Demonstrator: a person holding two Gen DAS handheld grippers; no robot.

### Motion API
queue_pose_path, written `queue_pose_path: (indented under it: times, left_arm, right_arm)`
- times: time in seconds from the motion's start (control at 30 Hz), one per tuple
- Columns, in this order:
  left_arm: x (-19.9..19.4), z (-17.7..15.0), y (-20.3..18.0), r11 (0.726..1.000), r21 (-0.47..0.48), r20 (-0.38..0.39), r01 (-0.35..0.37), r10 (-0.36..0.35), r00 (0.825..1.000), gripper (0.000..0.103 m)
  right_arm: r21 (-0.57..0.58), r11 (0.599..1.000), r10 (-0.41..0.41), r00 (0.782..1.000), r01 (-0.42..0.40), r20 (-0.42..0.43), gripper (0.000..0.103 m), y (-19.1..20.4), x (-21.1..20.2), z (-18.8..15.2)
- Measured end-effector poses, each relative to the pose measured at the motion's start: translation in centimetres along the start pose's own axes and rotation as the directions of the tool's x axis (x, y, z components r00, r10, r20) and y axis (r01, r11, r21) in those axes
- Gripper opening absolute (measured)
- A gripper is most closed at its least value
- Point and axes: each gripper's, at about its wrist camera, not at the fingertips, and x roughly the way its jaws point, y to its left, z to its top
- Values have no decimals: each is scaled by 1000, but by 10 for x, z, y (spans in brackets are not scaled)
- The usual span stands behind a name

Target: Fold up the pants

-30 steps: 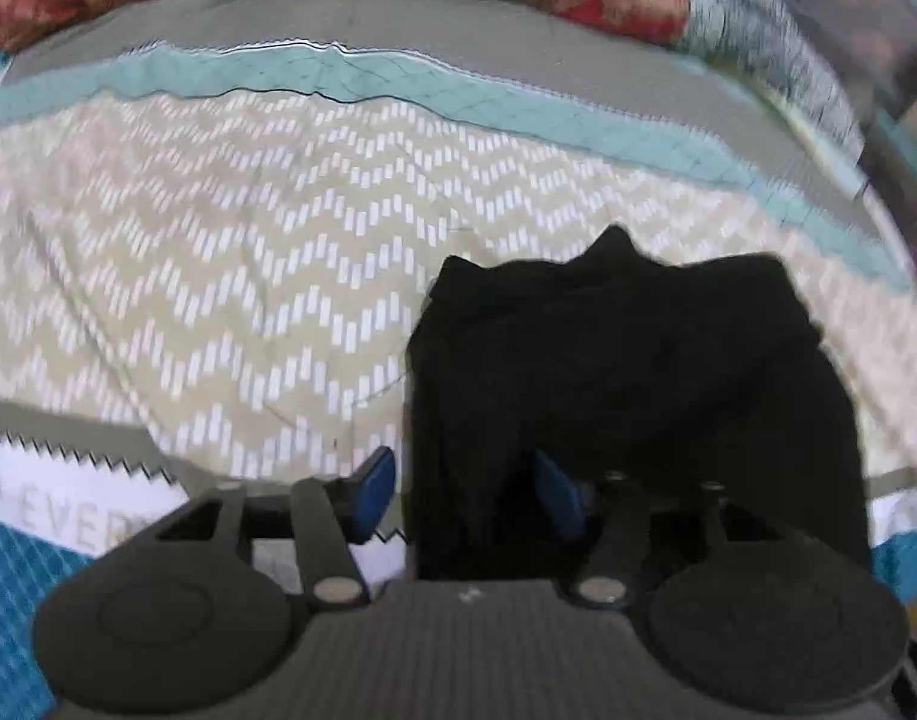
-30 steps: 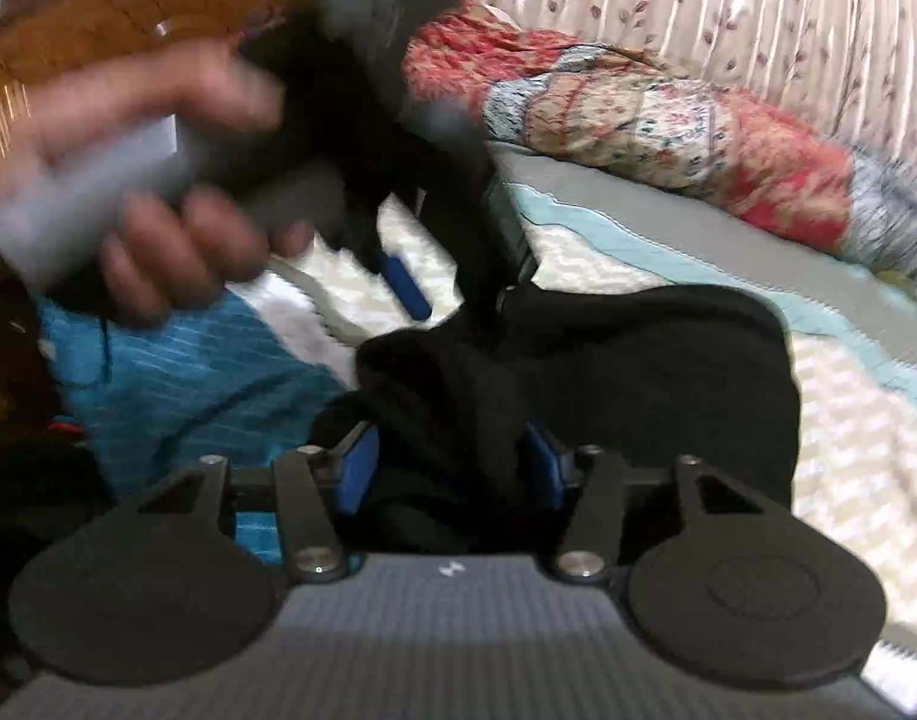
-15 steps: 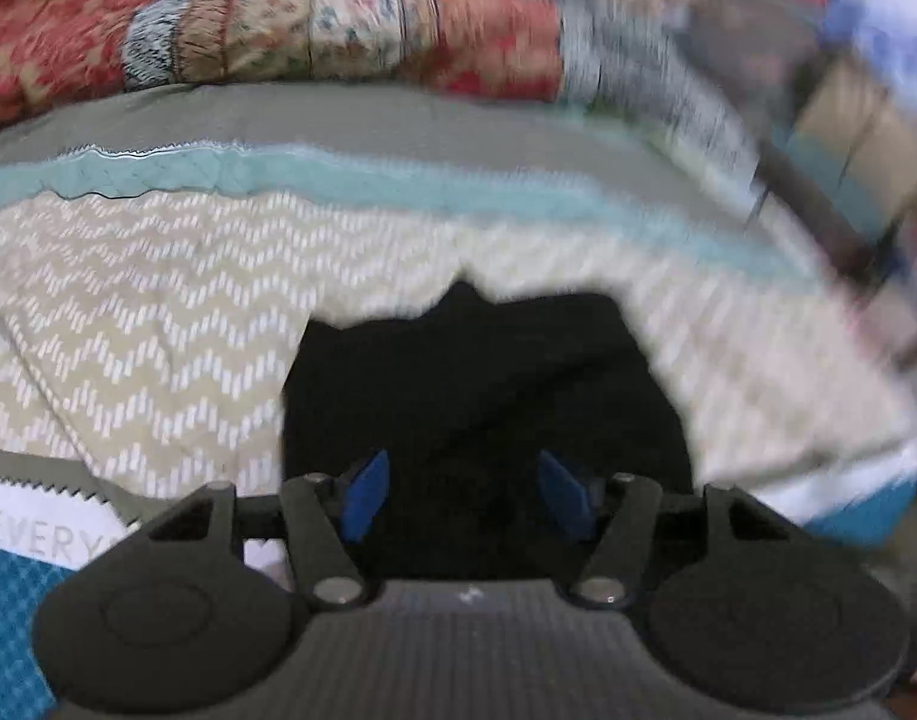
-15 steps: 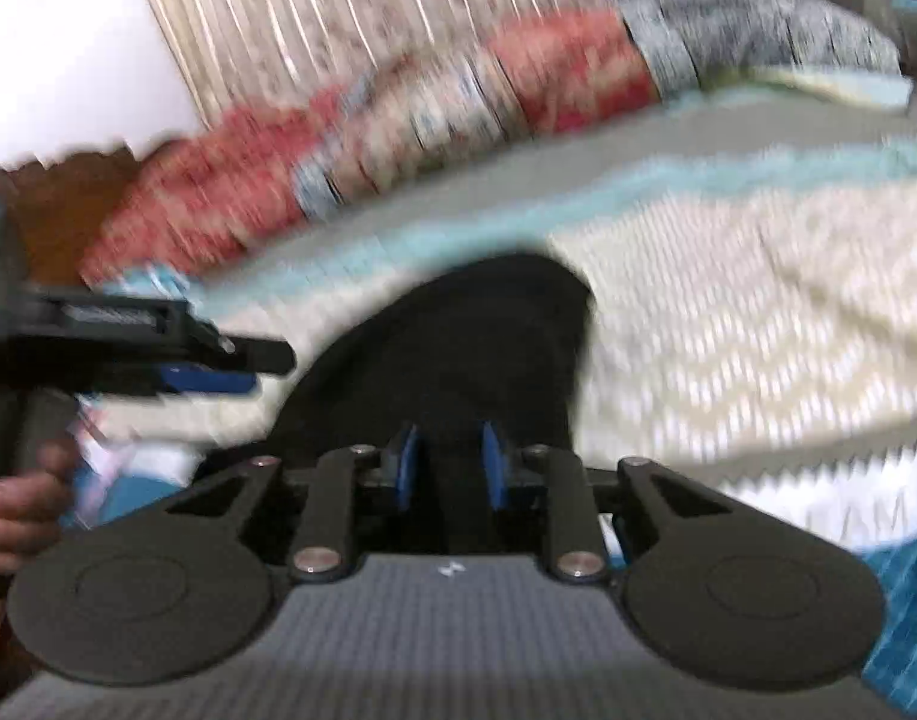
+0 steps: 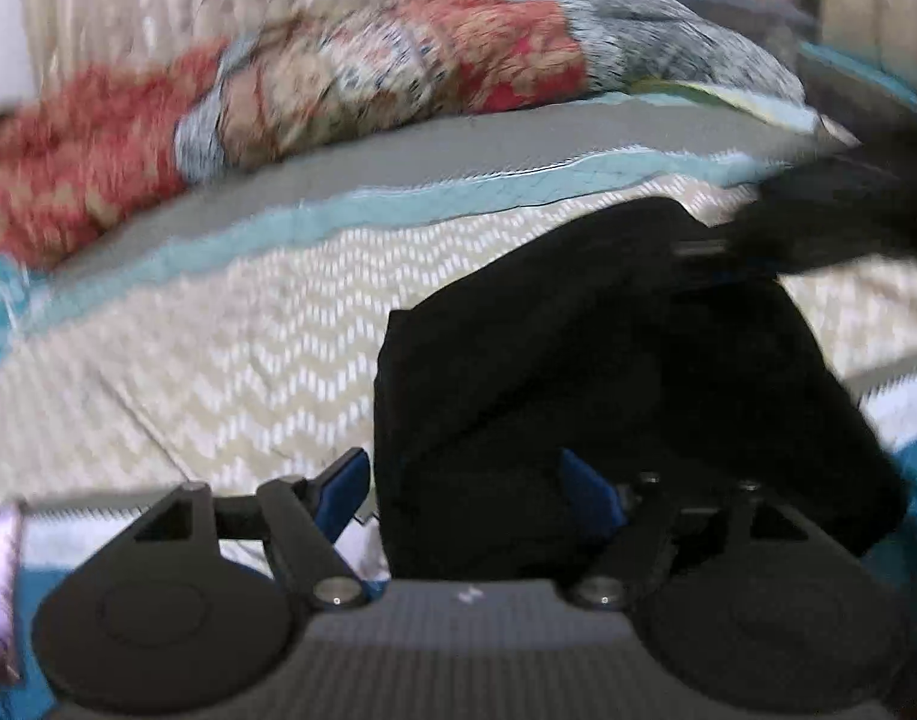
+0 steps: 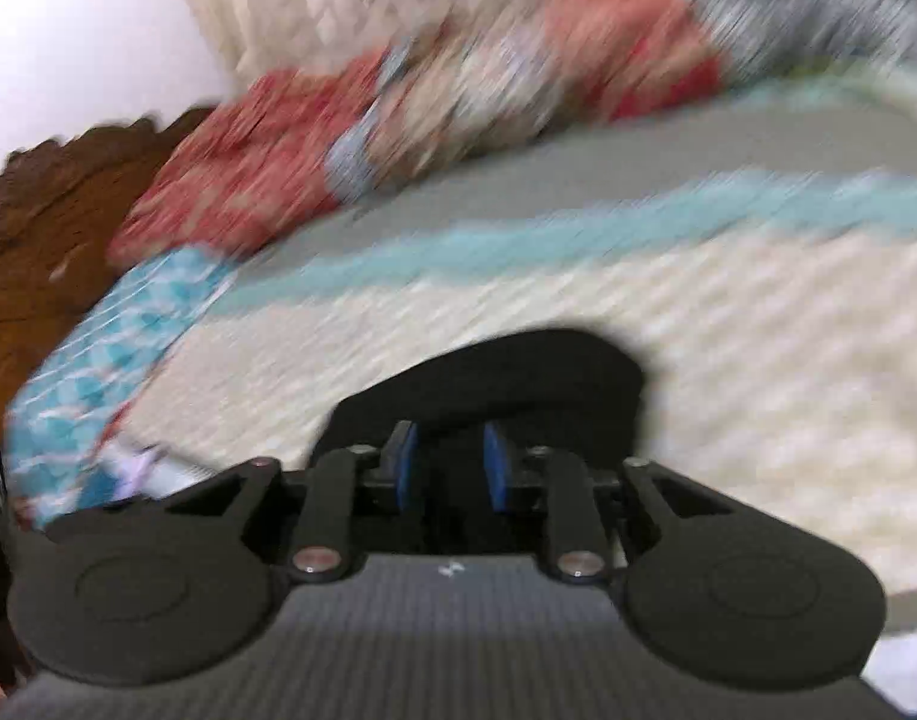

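Note:
The black pants lie folded in a compact bundle on the zigzag-patterned bedspread. My left gripper is open, its blue pads on either side of the bundle's near left edge, holding nothing. In the left wrist view the right gripper shows as a dark blur at the bundle's far right corner. My right gripper has its blue pads close together on a fold of the black pants. The right view is motion-blurred.
A rolled red, beige and grey patterned quilt lies along the far side of the bed, before a striped curtain. A brown wooden headboard stands at the left. A teal sheet edges the bedspread.
The right gripper closed on the pants' edge and swung with it, the view blurring. The left gripper stayed open and shifted left, so the bundle now sits to its right.

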Motion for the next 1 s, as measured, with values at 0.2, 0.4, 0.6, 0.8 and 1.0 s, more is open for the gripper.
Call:
queue_pose_path:
  times: [0.2,0.4,0.6,0.8,1.0]
  left_arm:
    - [8,2,3,999,-45,-33,20,-21,999,74]
    - [3,2,12,995,-64,-11,79,-79,997,76]
    - [3,27,59,940,-267,45,212,-207,977,72]
    - [61,39,67,946,-306,-91,111,-145,985,74]
    - [78,28,65,937,-346,-159,41,-101,982,87]
  right_arm:
    - [4,981,-193,978,194,-80,0,-16,92,33]
    - [111,985,-131,991,134,-31,1,-34,76,32]
    - [154,987,-57,989,35,140,26,-41,13,18]
    - [229,973,-51,979,4,197,26,-53,-19,-17]
    - [249,967,-88,983,47,158,17,-62,-9,-41]
